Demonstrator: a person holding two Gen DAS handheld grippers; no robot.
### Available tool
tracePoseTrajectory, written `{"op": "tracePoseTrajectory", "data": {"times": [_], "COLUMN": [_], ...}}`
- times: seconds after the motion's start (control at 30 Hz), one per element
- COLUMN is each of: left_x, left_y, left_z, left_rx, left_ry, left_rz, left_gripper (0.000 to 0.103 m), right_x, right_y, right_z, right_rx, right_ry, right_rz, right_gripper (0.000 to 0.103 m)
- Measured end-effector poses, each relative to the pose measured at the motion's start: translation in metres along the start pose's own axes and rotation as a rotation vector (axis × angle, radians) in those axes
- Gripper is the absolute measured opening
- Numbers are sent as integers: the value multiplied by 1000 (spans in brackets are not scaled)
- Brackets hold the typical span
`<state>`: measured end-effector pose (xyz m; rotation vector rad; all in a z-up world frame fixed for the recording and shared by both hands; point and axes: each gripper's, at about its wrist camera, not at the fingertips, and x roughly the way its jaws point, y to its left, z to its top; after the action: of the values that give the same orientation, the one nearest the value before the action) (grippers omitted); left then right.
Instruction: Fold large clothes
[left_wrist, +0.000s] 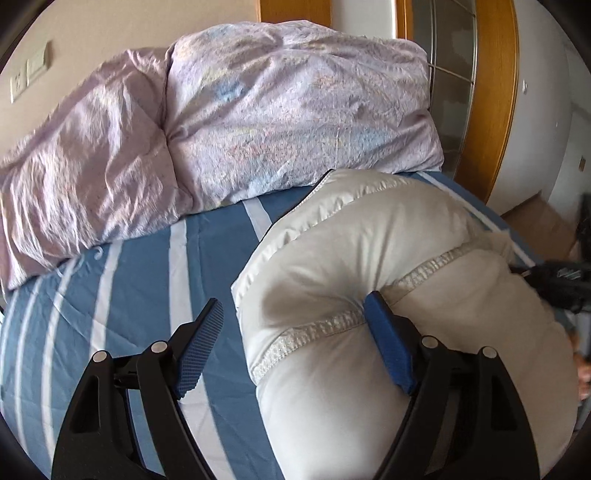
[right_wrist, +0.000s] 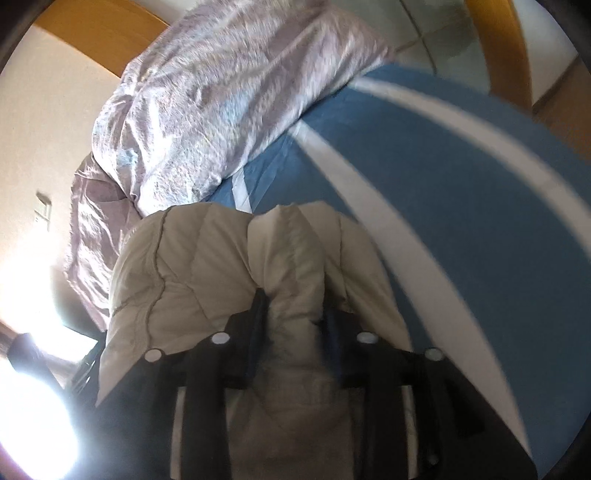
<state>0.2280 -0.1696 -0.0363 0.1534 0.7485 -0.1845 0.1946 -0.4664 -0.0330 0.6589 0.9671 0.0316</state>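
Far left, a wall with a switch plate (left_wrist: 31, 72), then the lilac duvet (left_wrist: 258, 122) heaped along the bed's far edge, running almost corner to corner. In front of it the blue striped sheet (left_wrist: 140, 277) lies bare across the left half of the bed, plenty of open room there. The left gripper (left_wrist: 291, 339) hangs over it with jaws spread wide: one blue pad (left_wrist: 201, 347) sits over bare sheet, the other pad (left_wrist: 388, 343) rests against a seam of the puffy cream jacket (left_wrist: 369, 258), nothing pinched. The jacket is bunched in a thick curved roll on the right half of the bed, its far end just touching the duvet, a quilted seam crossing it, shiny fabric, dark trim on one edge. Right of it, the bed's edge, then a wooden door frame (left_wrist: 495, 110). In the blurred right wrist view the right gripper (right_wrist: 295, 325) has a fold of jacket between its jaws; whether the pads press it I cannot tell
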Motion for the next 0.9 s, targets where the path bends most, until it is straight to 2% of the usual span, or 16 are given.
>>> {"op": "tracePoseTrajectory", "data": {"times": [0.03,0.1,0.2,0.37,0.53,0.67,0.77,0.9], "left_x": [0,0,1,-2,-2,-2,-3,-2], "left_y": [0,1,0,-5,-6,-10,-11,-11], "left_z": [1,2,3,2,1,2,1,0], "left_rx": [5,6,7,31,35,45,56,66], "left_ry": [4,8,9,-1,-8,-14,-19,-19], "left_rz": [3,0,10,55,65,86,95,101], "left_gripper": [80,80,80,80,80,80,80,80], "right_x": [-15,-44,-63,-61,-34,-21,-18,-38], "right_y": [4,10,21,34,22,27,23,30], "right_z": [-3,-14,-32,-53,-61,-65,-68,-65], "right_rx": [-16,-56,-119,-192,-160,-197,-191,-203], "right_ry": [-37,-99,-99,-77,-1,-8,-15,-32], "right_rz": [-33,-14,20,31,32,-23,-14,-36], "right_gripper": [48,48,48,48,48,48,48,49]}}
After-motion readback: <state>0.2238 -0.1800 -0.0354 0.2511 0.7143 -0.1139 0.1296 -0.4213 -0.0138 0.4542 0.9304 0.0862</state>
